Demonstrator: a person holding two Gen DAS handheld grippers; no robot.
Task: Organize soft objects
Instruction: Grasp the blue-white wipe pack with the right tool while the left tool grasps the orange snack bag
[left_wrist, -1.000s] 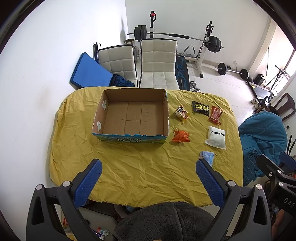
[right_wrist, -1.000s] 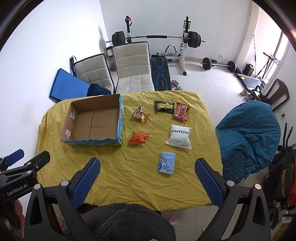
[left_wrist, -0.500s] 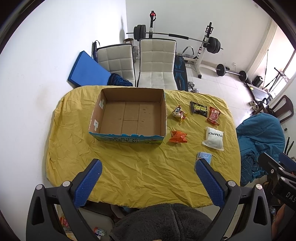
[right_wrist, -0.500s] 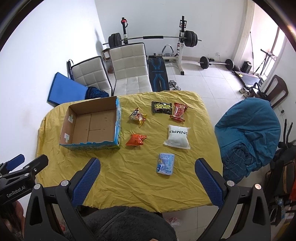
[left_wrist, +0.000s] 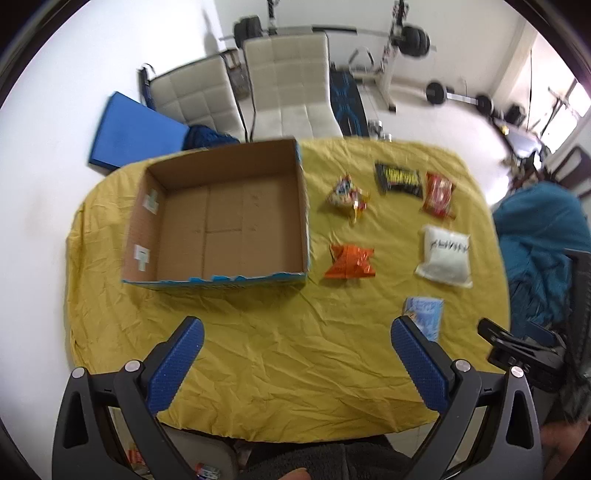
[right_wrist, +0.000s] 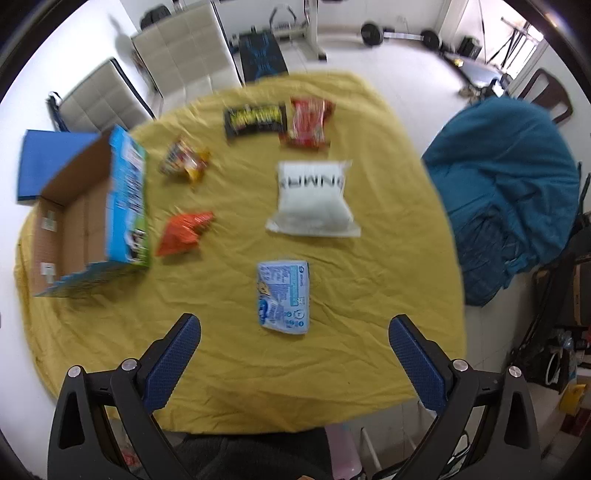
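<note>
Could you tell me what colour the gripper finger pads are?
Blue, textured pads; clearest in the right wrist view.

Black frames, silver screws, blue dimpled pads (left_wrist: 173, 365).

Six soft packets (right_wrist: 283, 297) beside open box (left_wrist: 225, 218)

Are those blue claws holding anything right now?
No. The left gripper and right gripper are both open and empty; the light blue packet lies untouched on the yellow tablecloth.
</note>
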